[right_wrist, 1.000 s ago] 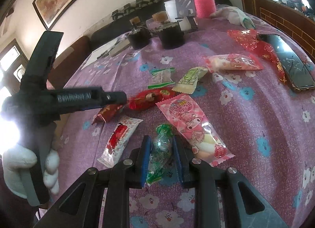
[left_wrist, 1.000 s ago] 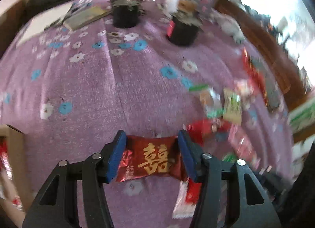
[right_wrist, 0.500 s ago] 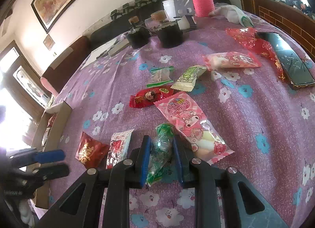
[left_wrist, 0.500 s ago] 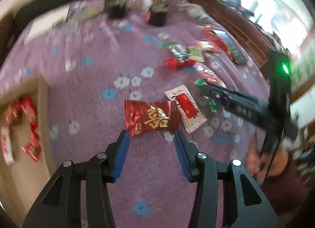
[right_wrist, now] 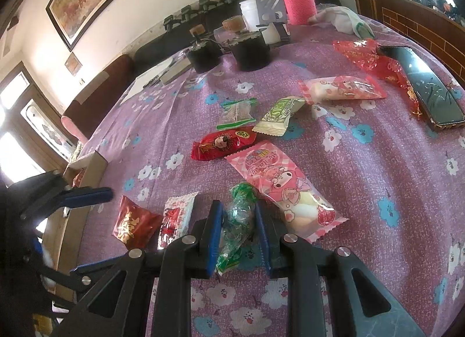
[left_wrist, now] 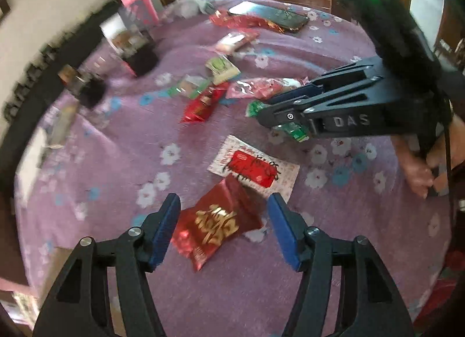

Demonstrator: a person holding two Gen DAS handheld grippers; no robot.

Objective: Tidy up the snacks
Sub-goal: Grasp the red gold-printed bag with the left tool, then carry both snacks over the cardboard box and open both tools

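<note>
The left tongs [left_wrist: 223,231] stand spread wide above the bench [left_wrist: 116,162], which is draped in a purple cloth printed with white and blue flowers. Between their blue pads, but touching neither, lies a crinkled red foil snack packet with a gold character [left_wrist: 216,225], flat on the cloth. Its far corner overlaps the edge of a white sachet with a red panel [left_wrist: 252,167] just beyond it.

The right tongs [right_wrist: 239,231] are clenched on a green cellophane-wrapped candy [right_wrist: 237,225], which stands nearly upright between the pads with its lower end close to the cloth (contact there cannot be made out). Just right of it lies a long pink cartoon-printed packet [right_wrist: 279,183], and beyond that a red glossy packet with a cartoon face [right_wrist: 222,143], a green-and-white packet [right_wrist: 279,114], a clear green-edged packet [right_wrist: 237,113] and another pink cartoon packet [right_wrist: 343,89]. At the bench's left edge an open cardboard box [right_wrist: 93,168] holds red wrappers. A black smartphone [right_wrist: 424,89] rests far right, partly on a red cellophane bag [right_wrist: 369,59].
</note>
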